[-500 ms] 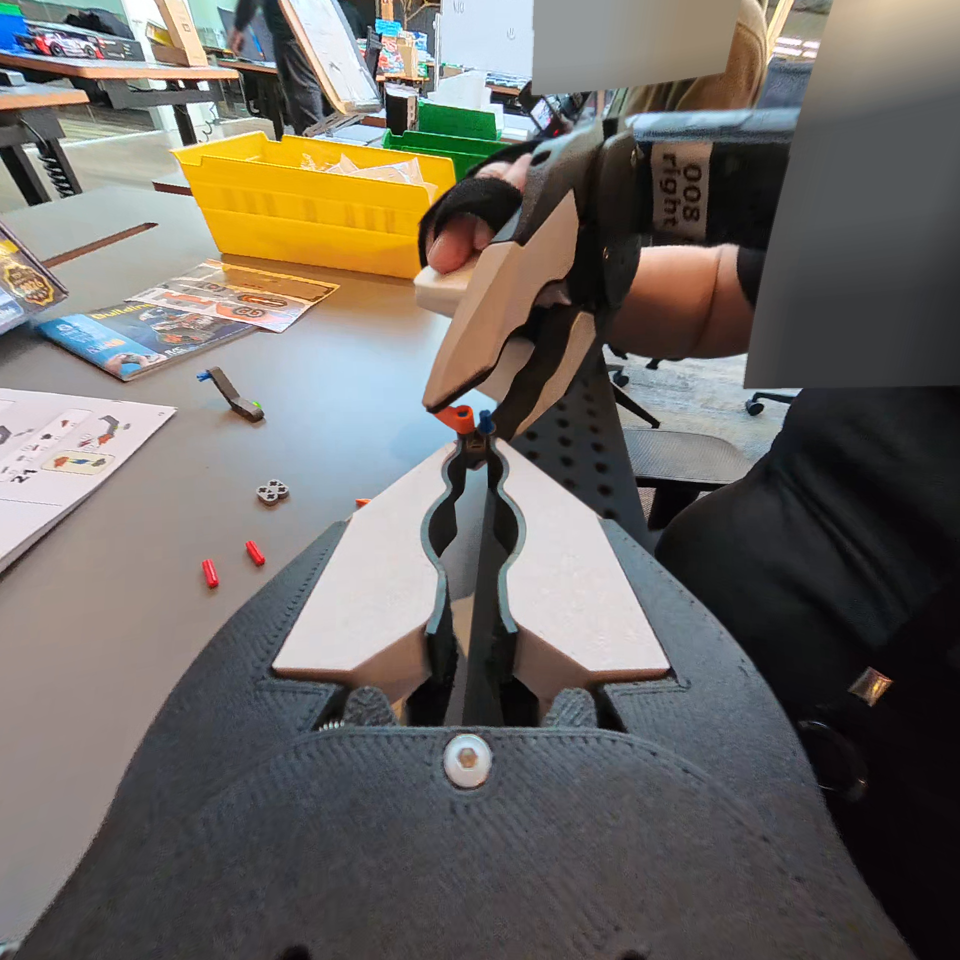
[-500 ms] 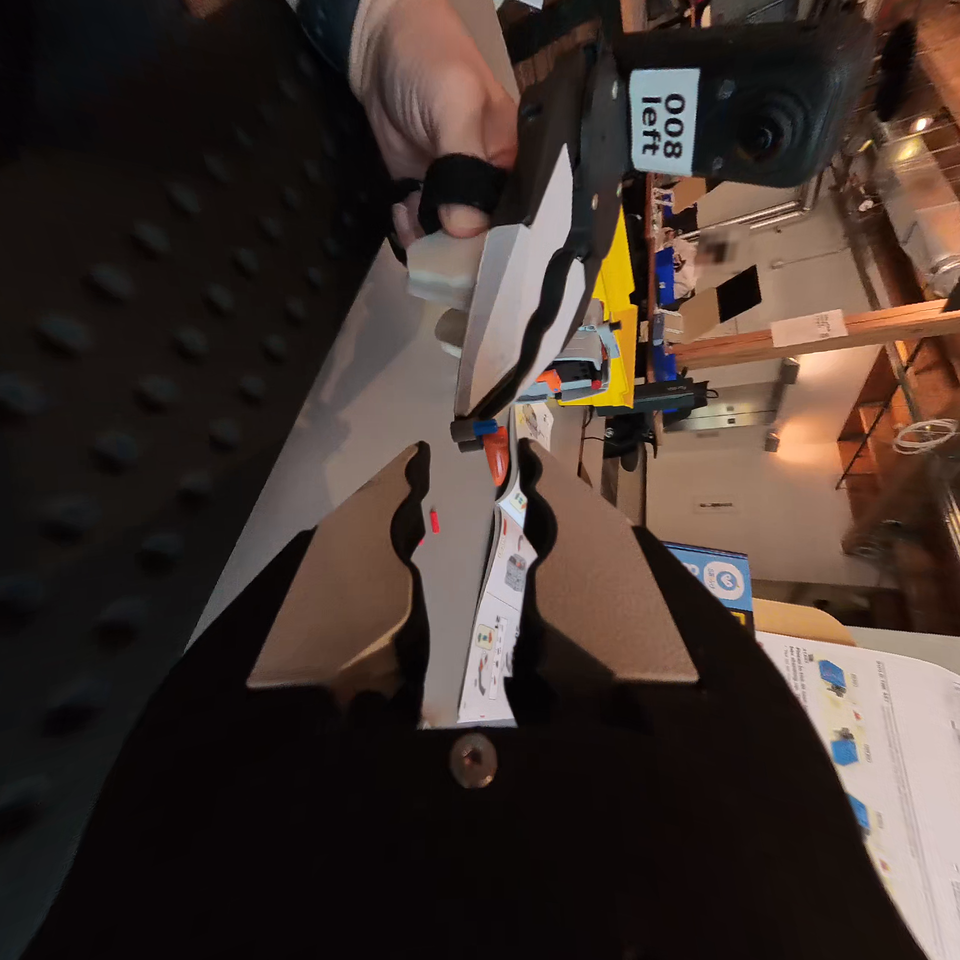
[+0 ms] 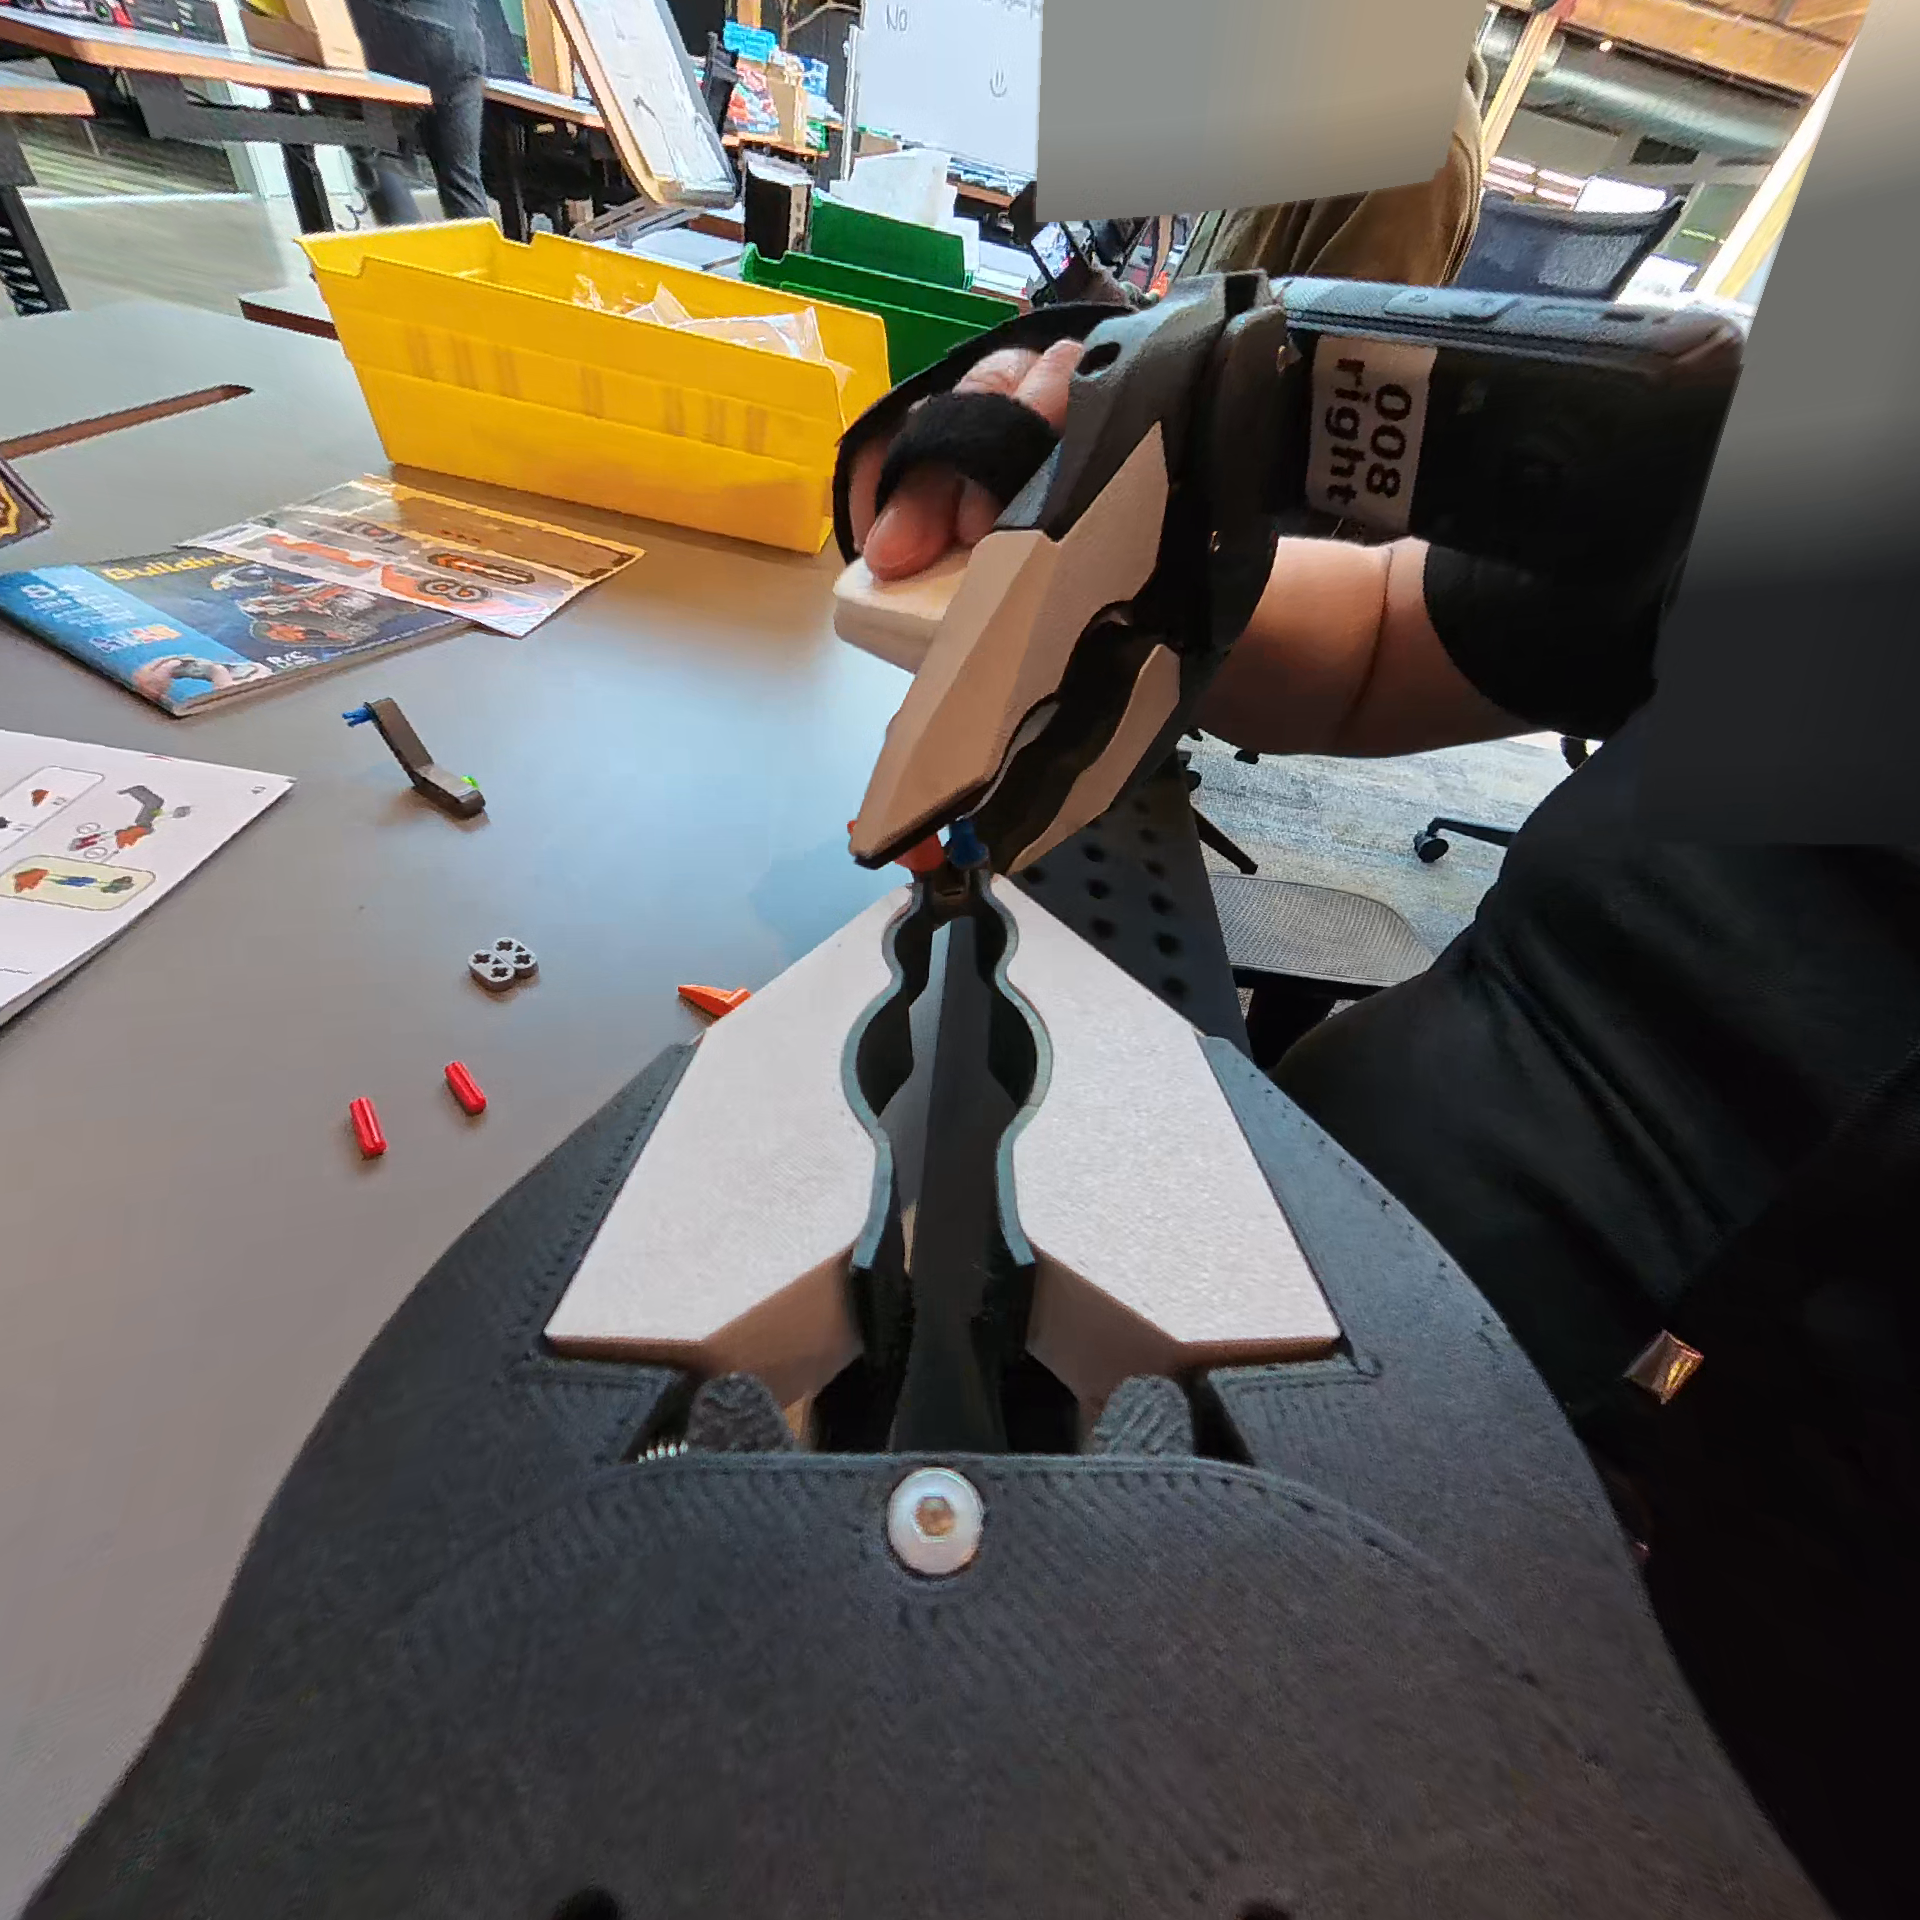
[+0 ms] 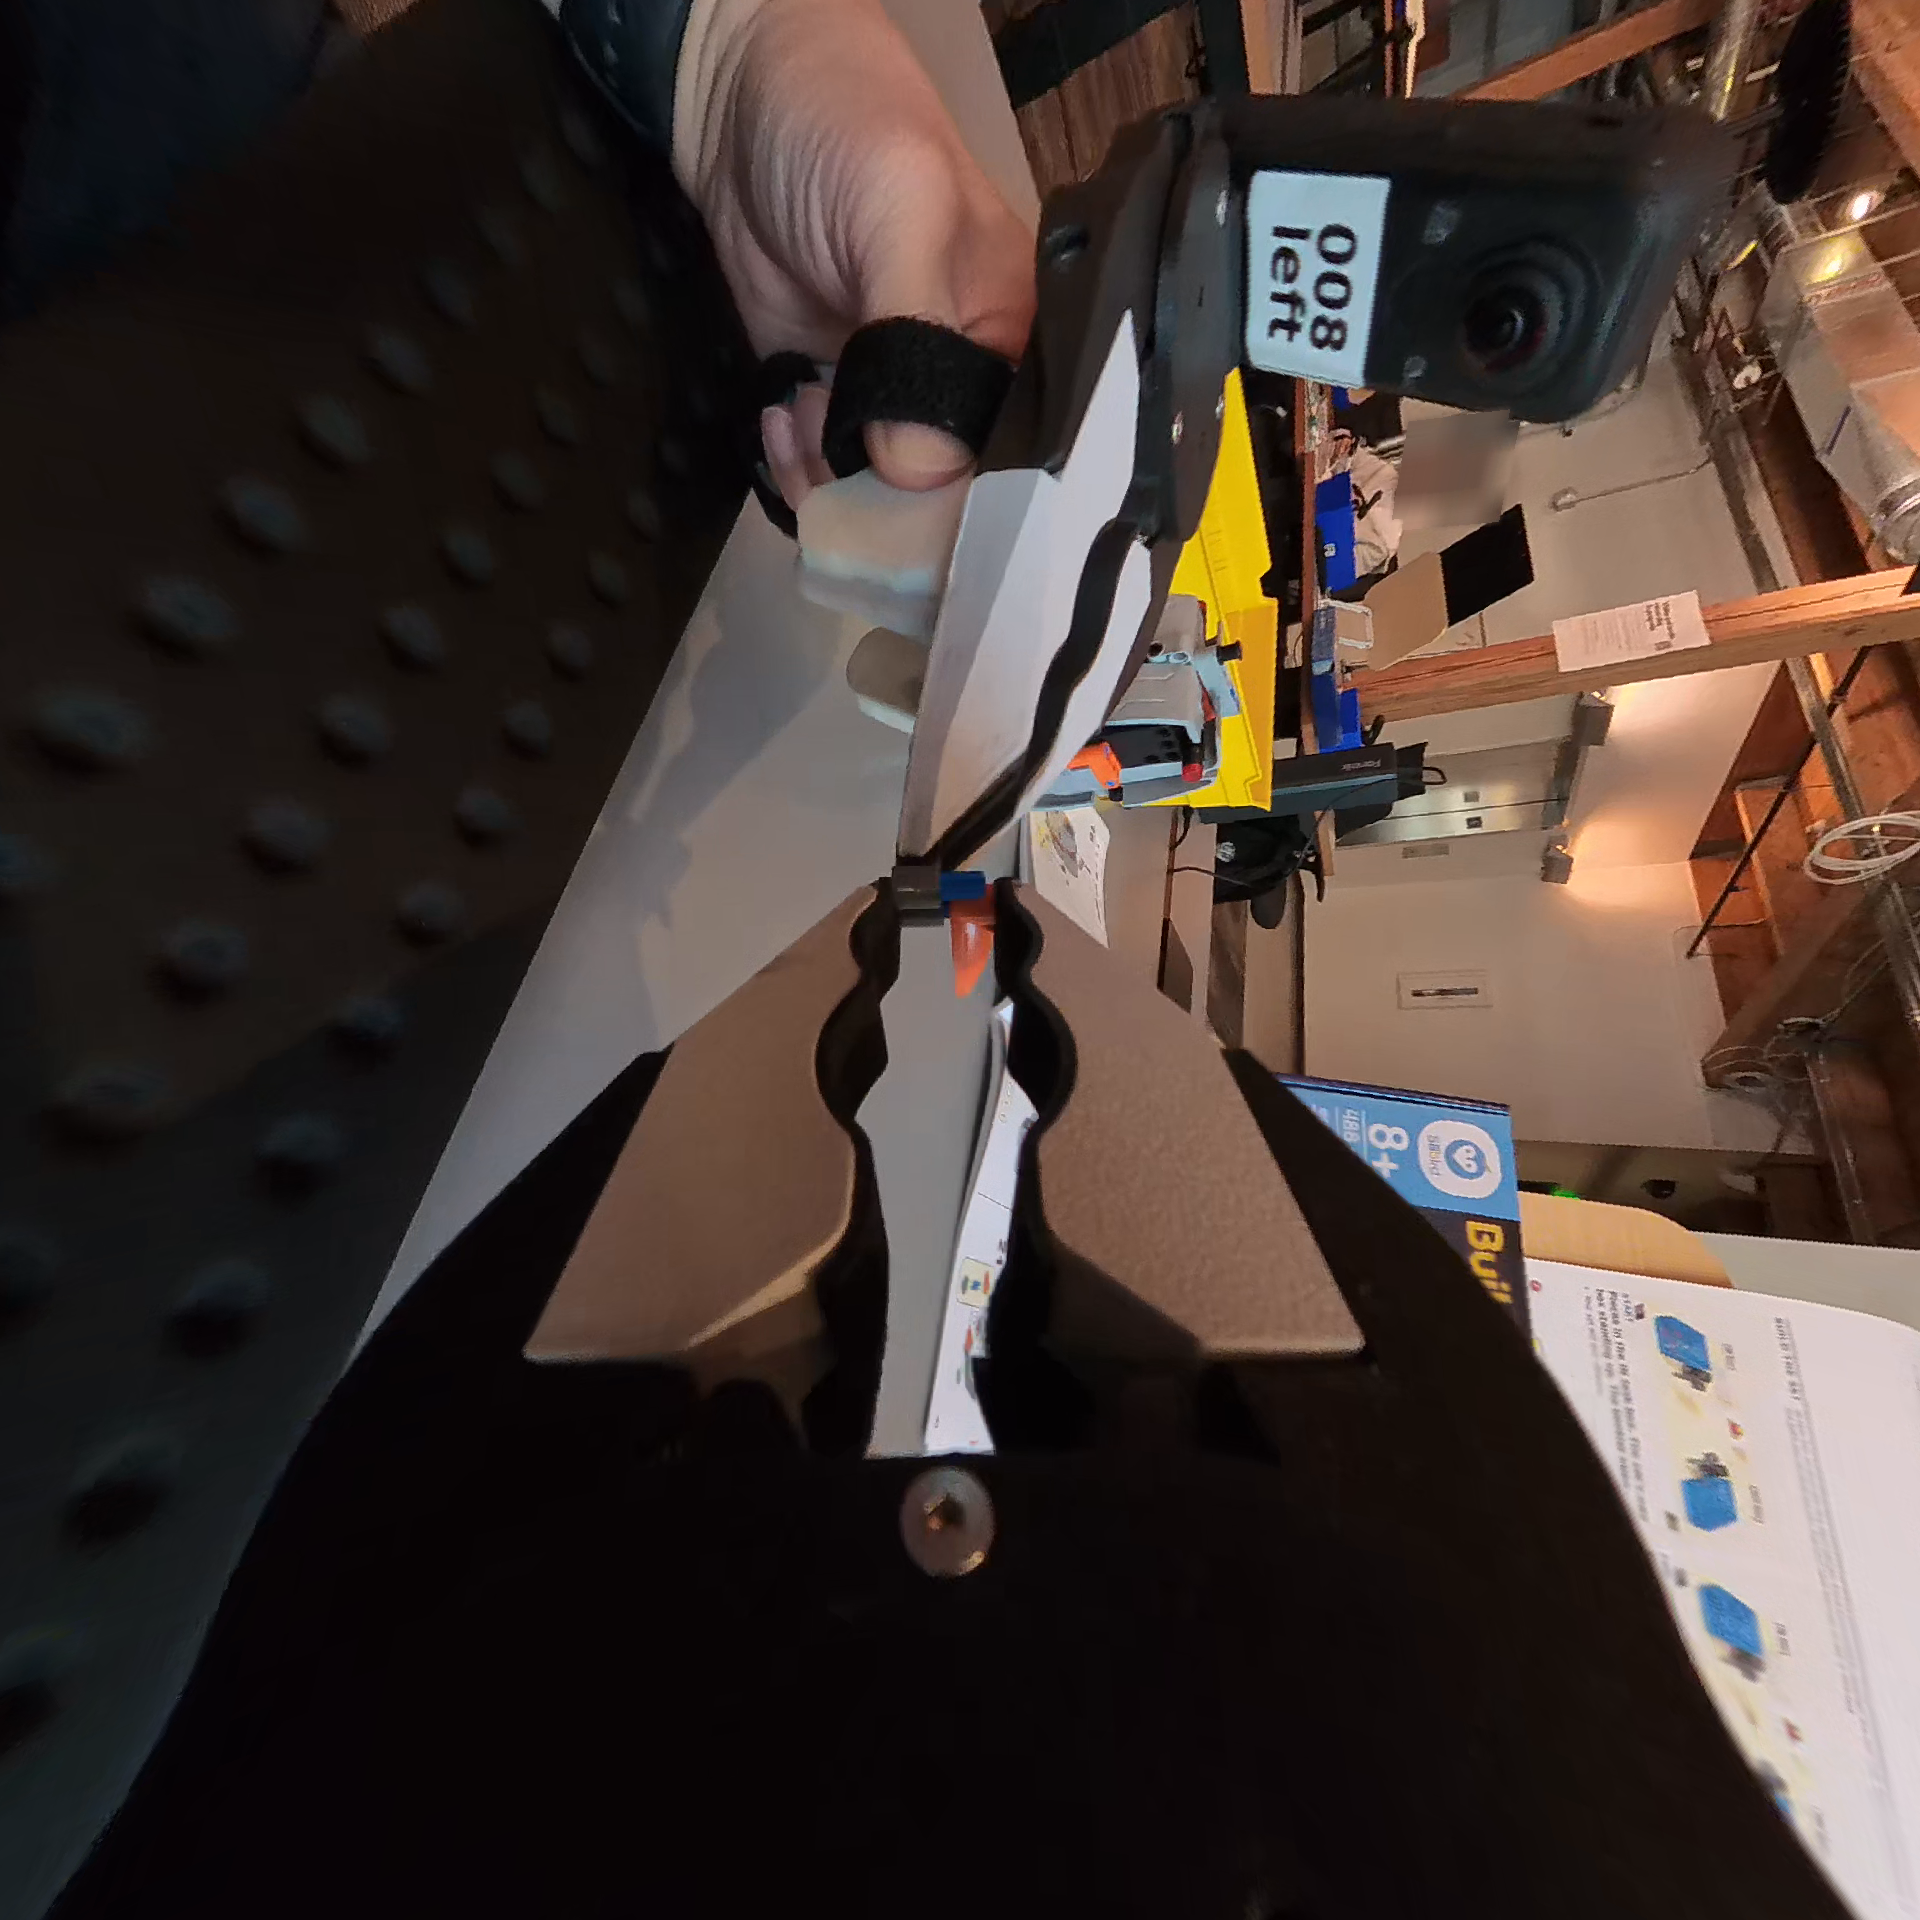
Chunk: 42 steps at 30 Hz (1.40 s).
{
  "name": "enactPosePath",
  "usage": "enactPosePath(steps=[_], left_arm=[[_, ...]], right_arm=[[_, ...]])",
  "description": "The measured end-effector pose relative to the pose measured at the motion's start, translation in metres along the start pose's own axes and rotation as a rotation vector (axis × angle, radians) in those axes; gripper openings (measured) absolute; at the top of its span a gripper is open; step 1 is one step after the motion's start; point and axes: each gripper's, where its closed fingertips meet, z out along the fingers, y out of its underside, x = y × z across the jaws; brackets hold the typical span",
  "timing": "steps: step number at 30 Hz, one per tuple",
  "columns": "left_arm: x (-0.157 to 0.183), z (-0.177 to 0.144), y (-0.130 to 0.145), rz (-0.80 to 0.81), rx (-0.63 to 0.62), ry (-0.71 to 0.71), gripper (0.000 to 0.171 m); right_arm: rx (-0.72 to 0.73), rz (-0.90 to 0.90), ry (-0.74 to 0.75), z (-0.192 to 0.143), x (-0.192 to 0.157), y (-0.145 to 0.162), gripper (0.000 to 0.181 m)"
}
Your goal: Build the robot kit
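My left gripper (image 3: 948, 885) is shut on a small dark grey piece (image 4: 914, 896) with a blue pin (image 4: 961, 886) sticking out of its side. It is held in the air beyond the table's near edge. My right gripper (image 4: 945, 902) meets it tip to tip. Its jaws are closed across the dark piece, the blue pin and a small orange wedge piece (image 4: 971, 945) that sits on the pin against one finger. In the left wrist view the right gripper (image 3: 930, 857) comes down from the upper right, with the orange piece (image 3: 923, 854) and blue pin (image 3: 964, 836) at its tips.
On the grey table (image 3: 644, 748) lie a bent dark beam (image 3: 421, 753), a small grey piece (image 3: 503, 961), two red pins (image 3: 366, 1125), another orange wedge (image 3: 715, 1000), booklets (image 3: 208, 623) and an instruction sheet (image 3: 94, 852). A yellow bin (image 3: 603, 416) stands behind. A black perforated chair (image 3: 1122, 914) is to the right. The tips of both grippers are at nearly the same place.
My right gripper's jaws have closed in from a wider gap onto the pieces at the left gripper's tips. The left gripper still holds the dark piece.
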Motion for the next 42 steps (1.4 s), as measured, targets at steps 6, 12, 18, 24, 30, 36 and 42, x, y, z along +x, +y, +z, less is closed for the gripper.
enactPosePath(steps=[6,12,18,24,30,36,42], left_arm=[[0.001,0.001,0.004,-0.016,-0.024,0.014,0.006],[-0.002,0.003,0.009,-0.006,-0.056,-0.007,0.006],[-0.01,0.005,0.012,0.254,-0.101,-0.17,0.006],[-0.011,0.011,0.02,0.293,-0.157,-0.187,0.006],[-0.01,0.014,0.025,0.317,-0.185,-0.186,0.006],[-0.006,0.016,0.028,0.343,-0.199,-0.166,0.006],[-0.001,0.018,0.028,0.35,-0.199,-0.14,0.006]], right_arm=[[-0.024,-0.033,-0.024,0.001,-0.006,0.001,0.016],[-0.008,0.047,-0.035,0.003,-0.008,0.004,0.016],[0.237,0.79,-0.267,-0.011,-0.004,0.006,0.073],[0.338,0.959,-0.369,-0.014,-0.016,0.007,0.04],[0.289,0.878,-0.309,-0.013,-0.019,0.013,0.024],[0.288,0.802,-0.278,-0.013,-0.02,0.015,0.026],[0.288,0.833,-0.32,-0.016,-0.023,0.017,0.011]])
